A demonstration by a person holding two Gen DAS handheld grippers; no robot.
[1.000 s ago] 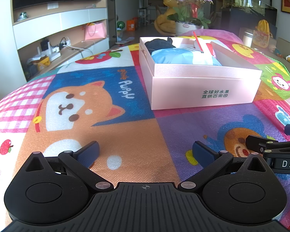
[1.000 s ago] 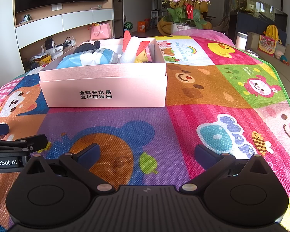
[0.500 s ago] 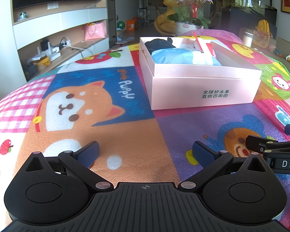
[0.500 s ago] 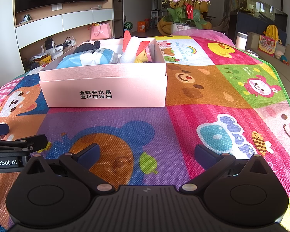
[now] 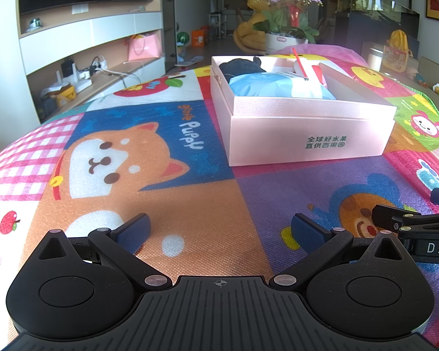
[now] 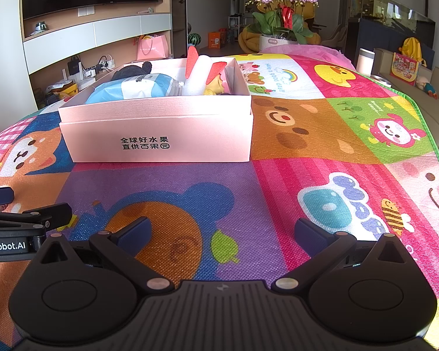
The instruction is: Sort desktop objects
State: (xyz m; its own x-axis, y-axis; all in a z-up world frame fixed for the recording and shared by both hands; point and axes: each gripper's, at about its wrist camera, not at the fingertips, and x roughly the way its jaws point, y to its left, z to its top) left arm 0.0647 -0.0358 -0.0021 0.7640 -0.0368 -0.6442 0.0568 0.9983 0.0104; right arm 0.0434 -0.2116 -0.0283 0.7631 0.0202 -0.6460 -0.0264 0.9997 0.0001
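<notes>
A pink cardboard box [image 5: 307, 134] [image 6: 161, 134] stands on the colourful cartoon mat, ahead of both grippers. Inside it lie a blue and white packet [image 5: 278, 86] [image 6: 131, 89], a dark soft item [image 5: 240, 65] [image 6: 131, 70] and a white toy with red parts [image 6: 200, 73] [image 5: 303, 70]. My left gripper [image 5: 221, 229] sits low over the mat, open, nothing between its fingers. My right gripper [image 6: 222, 231] is open too and holds nothing. Each gripper's side shows at the edge of the other's view.
The play mat [image 6: 351, 134] covers the whole surface, with its green edge [image 6: 424, 122] at the right. Beyond it stand a potted orchid [image 6: 281, 14], a TV wall with shelves [image 5: 87, 38] and a pink bag [image 5: 142, 46].
</notes>
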